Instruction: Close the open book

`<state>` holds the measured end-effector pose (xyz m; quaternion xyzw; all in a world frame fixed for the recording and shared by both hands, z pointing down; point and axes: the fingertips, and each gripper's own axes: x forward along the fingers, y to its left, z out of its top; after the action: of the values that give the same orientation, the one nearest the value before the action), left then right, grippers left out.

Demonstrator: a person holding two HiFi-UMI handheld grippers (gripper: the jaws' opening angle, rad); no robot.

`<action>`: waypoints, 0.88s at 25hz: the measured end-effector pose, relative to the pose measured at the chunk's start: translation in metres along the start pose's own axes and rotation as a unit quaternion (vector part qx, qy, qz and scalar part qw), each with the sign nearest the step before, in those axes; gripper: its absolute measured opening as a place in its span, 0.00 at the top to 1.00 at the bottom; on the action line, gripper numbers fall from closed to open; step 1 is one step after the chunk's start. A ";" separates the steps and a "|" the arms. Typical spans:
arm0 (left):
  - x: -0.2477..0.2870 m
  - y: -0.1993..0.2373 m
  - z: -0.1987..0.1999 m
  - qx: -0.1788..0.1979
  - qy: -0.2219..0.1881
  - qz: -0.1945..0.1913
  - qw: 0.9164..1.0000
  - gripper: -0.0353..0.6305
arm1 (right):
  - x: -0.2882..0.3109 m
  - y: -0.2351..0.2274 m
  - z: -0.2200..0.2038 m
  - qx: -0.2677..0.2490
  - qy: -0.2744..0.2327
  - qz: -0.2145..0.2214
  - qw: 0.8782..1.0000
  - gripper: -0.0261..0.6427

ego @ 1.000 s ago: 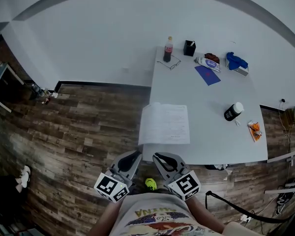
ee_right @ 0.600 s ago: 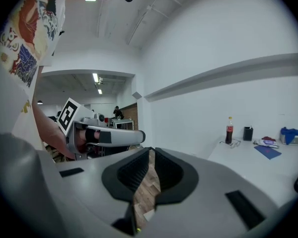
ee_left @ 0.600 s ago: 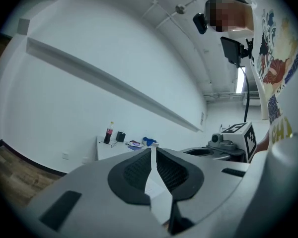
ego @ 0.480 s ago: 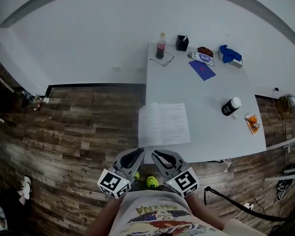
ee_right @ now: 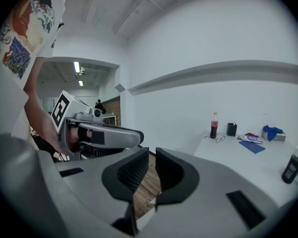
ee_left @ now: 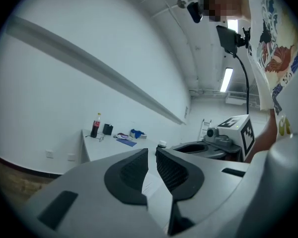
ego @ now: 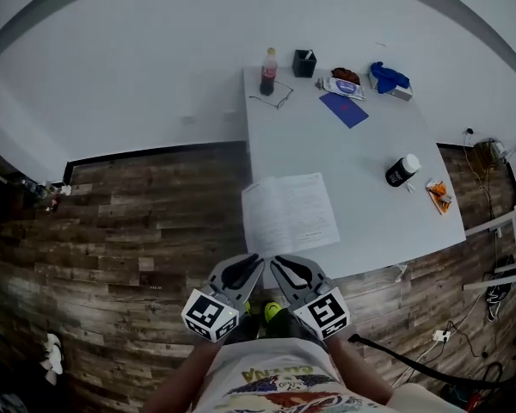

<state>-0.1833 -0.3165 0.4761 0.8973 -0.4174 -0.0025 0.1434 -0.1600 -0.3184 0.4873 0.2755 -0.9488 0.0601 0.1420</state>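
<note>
Lying open and flat, the book (ego: pixel 288 213) sits at the table's (ego: pixel 361 170) near left corner, pages up. Over the last second both grippers have closed in on the table's near edge. Left gripper (ego: pixel 254 261) and right gripper (ego: pixel 277 262) are pinched together, empty. Approach only; no page touched yet.
</note>
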 end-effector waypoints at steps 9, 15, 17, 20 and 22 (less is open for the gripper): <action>0.010 0.033 -0.040 -0.052 0.022 0.030 0.998 0.89 | 0.021 -0.014 -0.029 0.023 0.030 0.012 0.999 0.92; 0.027 0.046 -0.080 -0.092 0.025 0.052 0.994 0.81 | 0.041 -0.035 -0.063 0.022 0.051 0.031 0.998 0.80; 0.031 0.051 -0.094 -0.107 0.019 0.062 0.992 0.79 | 0.048 -0.039 -0.074 0.019 0.055 0.037 0.998 0.78; 0.035 0.063 -0.121 -0.134 0.016 0.078 0.988 0.76 | 0.057 -0.046 -0.094 0.017 0.066 0.041 0.997 0.76; 0.037 0.075 -0.144 -0.150 0.019 0.090 0.984 0.74 | 0.061 -0.053 -0.107 0.019 0.073 0.039 0.996 0.75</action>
<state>-0.1973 -0.3536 0.6381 0.8243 -0.4884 -0.0351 0.2842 -0.1556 -0.3729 0.6092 0.2361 -0.9445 0.1033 0.2036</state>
